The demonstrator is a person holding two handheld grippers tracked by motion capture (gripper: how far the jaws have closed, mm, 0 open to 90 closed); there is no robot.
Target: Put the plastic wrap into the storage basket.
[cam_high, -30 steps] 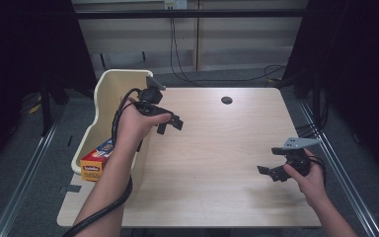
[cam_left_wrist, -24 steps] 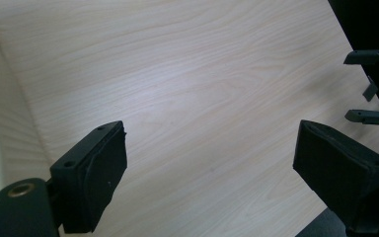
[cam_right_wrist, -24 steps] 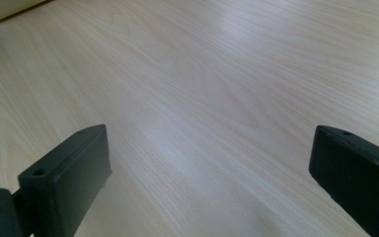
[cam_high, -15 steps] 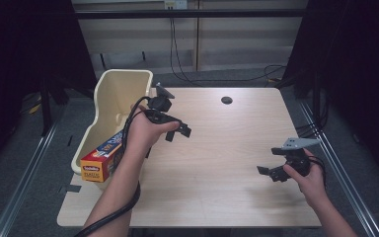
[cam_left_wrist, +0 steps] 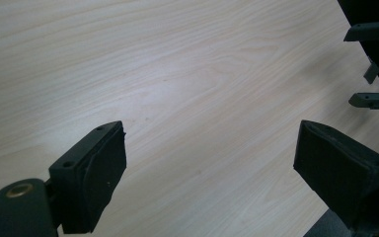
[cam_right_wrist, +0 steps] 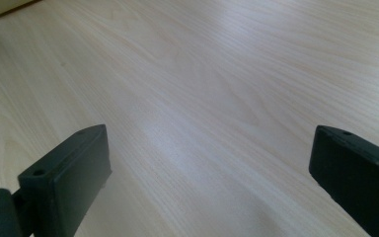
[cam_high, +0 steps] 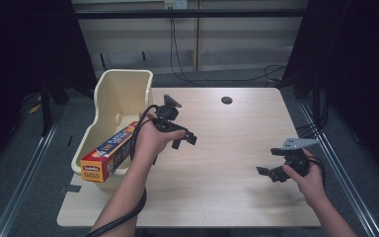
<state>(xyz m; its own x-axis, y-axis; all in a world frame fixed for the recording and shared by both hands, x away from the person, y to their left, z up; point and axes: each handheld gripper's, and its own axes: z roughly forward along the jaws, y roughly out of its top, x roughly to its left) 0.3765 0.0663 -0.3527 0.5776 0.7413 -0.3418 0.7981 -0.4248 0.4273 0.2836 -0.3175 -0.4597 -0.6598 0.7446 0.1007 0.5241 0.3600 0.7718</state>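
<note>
My left gripper [cam_high: 185, 139] hangs above the left-middle of the wooden table [cam_high: 227, 148], open, with nothing between its jaws. In the left gripper view my left gripper [cam_left_wrist: 212, 173] has bare wood between its two black pads, and the right gripper [cam_left_wrist: 375, 69] shows far off at the top right. My right gripper [cam_high: 270, 173] rests low over the table near the right front, open and empty. In the right gripper view my right gripper [cam_right_wrist: 212, 182] looks along plain tabletop. A long orange and blue foil box [cam_high: 109, 150] lies in the cream bin [cam_high: 103, 98] at the table's left edge.
A dark round hole [cam_high: 226, 100] sits in the table near its far edge. A black cable [cam_high: 140, 133] trails from the left gripper over the forearm. Metal rails [cam_high: 340, 163] run along both sides of the table, and cables lie on the floor behind.
My left hand has moved right, away from the bin, and lower over the table. The right hand has stayed where it was.
</note>
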